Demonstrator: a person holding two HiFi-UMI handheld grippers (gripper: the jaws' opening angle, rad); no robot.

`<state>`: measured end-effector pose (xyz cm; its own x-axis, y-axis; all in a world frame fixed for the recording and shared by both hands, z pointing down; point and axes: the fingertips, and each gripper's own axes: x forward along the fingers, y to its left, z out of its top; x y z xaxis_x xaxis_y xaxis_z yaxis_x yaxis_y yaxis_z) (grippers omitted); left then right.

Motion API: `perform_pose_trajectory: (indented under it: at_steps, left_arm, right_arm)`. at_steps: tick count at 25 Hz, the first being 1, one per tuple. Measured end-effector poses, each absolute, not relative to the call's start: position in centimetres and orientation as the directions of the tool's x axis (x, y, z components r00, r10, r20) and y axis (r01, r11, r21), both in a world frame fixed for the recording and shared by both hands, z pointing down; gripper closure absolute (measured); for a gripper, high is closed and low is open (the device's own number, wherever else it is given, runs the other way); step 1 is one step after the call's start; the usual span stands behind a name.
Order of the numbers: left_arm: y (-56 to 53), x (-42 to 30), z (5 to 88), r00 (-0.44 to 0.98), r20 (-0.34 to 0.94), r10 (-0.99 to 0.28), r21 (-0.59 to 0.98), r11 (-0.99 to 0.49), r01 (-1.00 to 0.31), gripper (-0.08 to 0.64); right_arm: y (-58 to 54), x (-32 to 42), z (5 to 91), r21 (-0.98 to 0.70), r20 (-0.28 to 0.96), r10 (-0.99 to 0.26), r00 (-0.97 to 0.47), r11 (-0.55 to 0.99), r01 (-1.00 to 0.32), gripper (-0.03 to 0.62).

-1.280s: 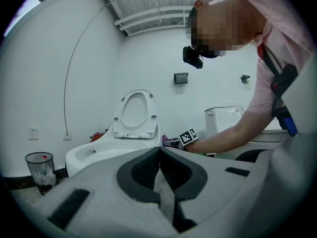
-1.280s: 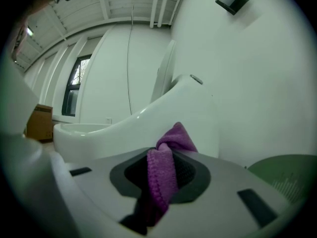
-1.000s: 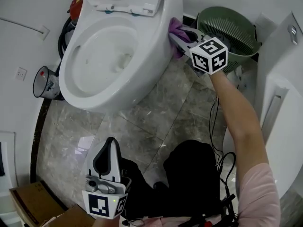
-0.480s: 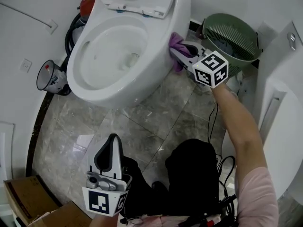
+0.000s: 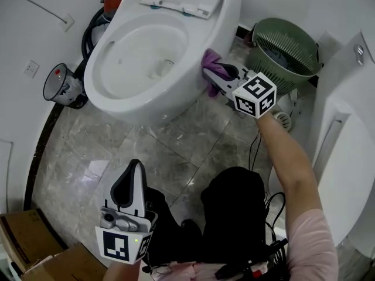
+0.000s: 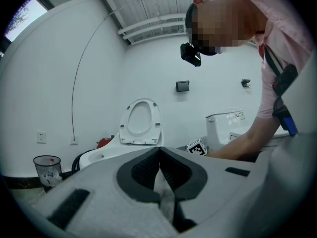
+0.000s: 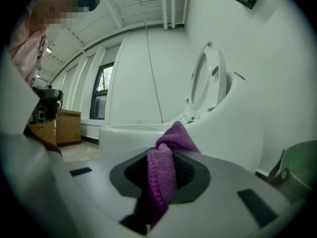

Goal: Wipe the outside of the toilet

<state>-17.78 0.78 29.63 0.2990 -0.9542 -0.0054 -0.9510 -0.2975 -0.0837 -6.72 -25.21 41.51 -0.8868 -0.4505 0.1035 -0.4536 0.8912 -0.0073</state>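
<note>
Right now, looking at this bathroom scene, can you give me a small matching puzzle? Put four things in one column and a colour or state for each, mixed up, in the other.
Things:
1. cloth
2. basket
3. left gripper
4. toilet seat

Colour or state:
A. raised upright
B. shut, with nothing between its jaws
C. green
D. purple, clamped in the right gripper

Pairs: 1-D, 2-C, 3-B, 4-A
</note>
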Motion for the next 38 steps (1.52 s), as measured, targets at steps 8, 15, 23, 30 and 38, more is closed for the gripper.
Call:
perform_pose_trajectory:
  at_steps: [8, 15, 23, 30, 38]
  left_arm:
    - [1.6, -17.7, 29.5, 0.298, -0.022, -0.954, -0.077, -0.296, -0.952, 0.552]
    - [2.8, -18.2, 29.3, 0.292, -0.033, -0.956, -0.081, -0.288, -0.954, 0.552]
    - [3.8, -18.9, 29.5, 0.278, -0.04, -0.96, -0.066, -0.275, -0.959, 0.552]
    - [4.5, -19.3, 29.8, 0.267, -0.049, -0.962, -0.059, -0.264, -0.963, 0.552]
    - [5.6, -20.6, 29.7, 0.246, -0.052, -0.968, -0.051, -0.244, -0.968, 0.552]
  right_arm:
    - [-22.0, -8.7, 42.2, -0.011, 0.108, -0.385, -0.916, 0.921, -0.389, 0.518]
    - [-18.7, -11.1, 42.1, 0.003, 0.1, -0.33, -0.939, 0.943, -0.331, 0.518]
    - [-16.2, -13.2, 41.9, -0.008, 0.077, -0.286, -0.955, 0.958, -0.288, 0.52]
    - [-14.2, -15.0, 42.1, 0.012, 0.075, -0.25, -0.965, 0.968, -0.25, 0.523]
    - [-12.0, -17.5, 41.7, 0.018, 0.057, -0.187, -0.981, 0.982, -0.186, 0.523]
